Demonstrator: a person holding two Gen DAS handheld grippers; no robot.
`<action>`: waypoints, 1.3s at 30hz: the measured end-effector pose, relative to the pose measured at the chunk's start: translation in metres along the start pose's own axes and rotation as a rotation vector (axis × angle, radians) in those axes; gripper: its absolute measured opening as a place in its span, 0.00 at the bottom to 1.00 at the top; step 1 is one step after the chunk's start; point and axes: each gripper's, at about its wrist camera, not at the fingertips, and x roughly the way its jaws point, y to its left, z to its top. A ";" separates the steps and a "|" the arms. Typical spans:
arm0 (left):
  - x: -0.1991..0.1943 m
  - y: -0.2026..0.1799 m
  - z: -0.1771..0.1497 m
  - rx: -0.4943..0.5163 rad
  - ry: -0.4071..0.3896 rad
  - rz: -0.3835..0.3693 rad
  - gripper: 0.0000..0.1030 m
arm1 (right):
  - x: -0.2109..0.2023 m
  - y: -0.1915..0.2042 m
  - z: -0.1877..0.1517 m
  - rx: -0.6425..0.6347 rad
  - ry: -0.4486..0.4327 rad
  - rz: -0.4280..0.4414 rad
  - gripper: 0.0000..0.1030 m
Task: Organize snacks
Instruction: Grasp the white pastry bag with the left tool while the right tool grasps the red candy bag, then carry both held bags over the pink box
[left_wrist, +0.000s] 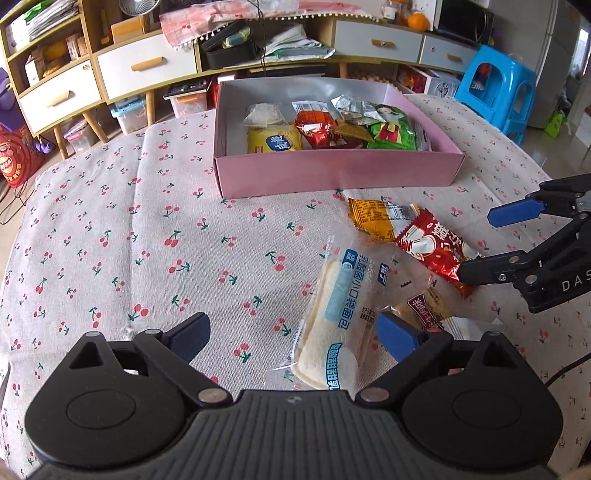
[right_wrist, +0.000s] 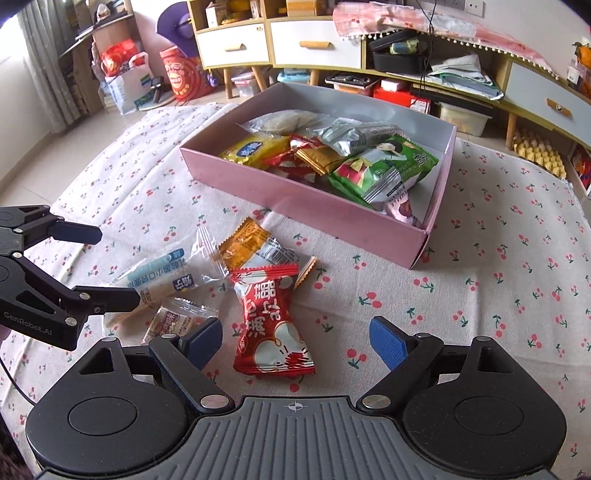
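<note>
A pink box on the cherry-print cloth holds several snack packs. In front of it lie a clear bread pack, an orange packet, a red packet and a small brown-label snack. My left gripper is open, its fingers on either side of the bread pack. My right gripper is open over the red packet.
A low cabinet with white drawers runs behind the table, with storage bins beneath. A blue plastic stool stands at the far right. Bags sit on the floor at the left.
</note>
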 end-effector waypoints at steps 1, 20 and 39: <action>0.001 0.000 -0.001 0.008 0.006 -0.004 0.91 | 0.003 0.002 -0.001 -0.001 0.009 -0.005 0.86; 0.006 -0.005 -0.002 0.035 0.039 -0.024 0.53 | 0.018 0.011 -0.003 -0.011 0.008 -0.079 0.84; -0.008 0.010 0.011 -0.066 -0.007 -0.026 0.31 | 0.008 0.019 0.008 -0.022 -0.029 -0.013 0.35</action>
